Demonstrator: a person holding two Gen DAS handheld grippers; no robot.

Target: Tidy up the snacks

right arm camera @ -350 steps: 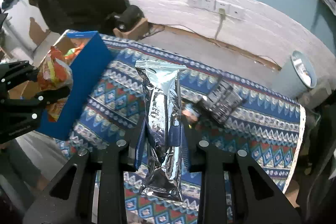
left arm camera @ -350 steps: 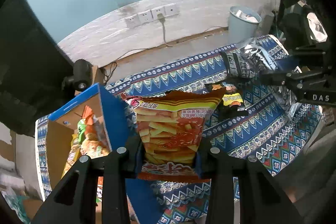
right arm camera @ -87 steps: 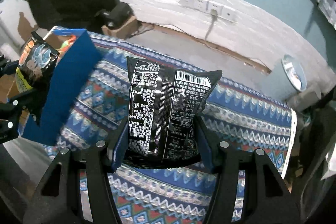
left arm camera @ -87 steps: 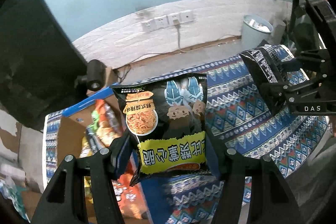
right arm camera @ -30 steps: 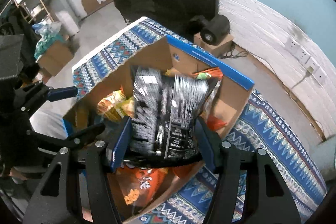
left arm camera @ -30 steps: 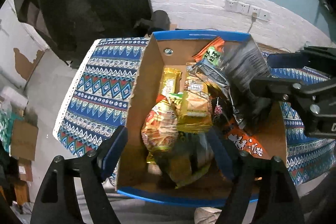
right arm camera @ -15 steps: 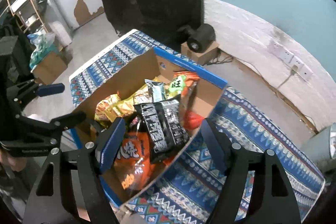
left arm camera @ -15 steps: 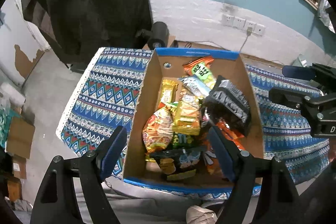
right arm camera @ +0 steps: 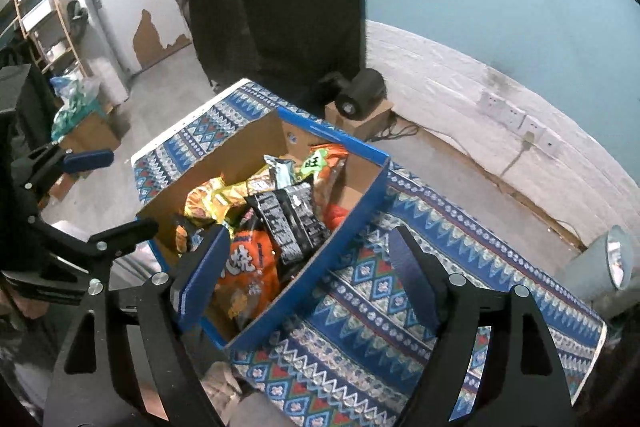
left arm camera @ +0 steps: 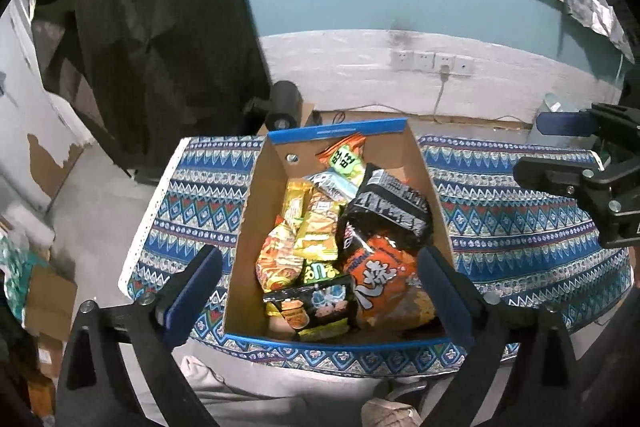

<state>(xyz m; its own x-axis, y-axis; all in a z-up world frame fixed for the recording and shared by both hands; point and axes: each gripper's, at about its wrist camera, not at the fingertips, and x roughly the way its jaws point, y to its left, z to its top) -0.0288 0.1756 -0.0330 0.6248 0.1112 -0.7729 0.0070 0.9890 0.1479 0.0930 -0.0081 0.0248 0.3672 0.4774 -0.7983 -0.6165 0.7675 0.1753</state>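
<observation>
Patterned woven tablecloth [left arm camera: 500, 211] carries a rectangular cardboard box [left arm camera: 256, 227] with blue rim, full of crinkly foil snack bags: glossy orange bag [left arm camera: 380, 279], black printed packet [left arm camera: 394, 207] on top, small black noodle pack [left arm camera: 316, 307] at near end. Left gripper [left arm camera: 316, 287] and right gripper [right arm camera: 308, 263] hang above the box, jaws just opened wider, wide apart, nothing between them

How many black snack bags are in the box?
2 that I can see: one black bag lies on top toward the box's right side, another at the near edge. More may be buried underneath.
</observation>
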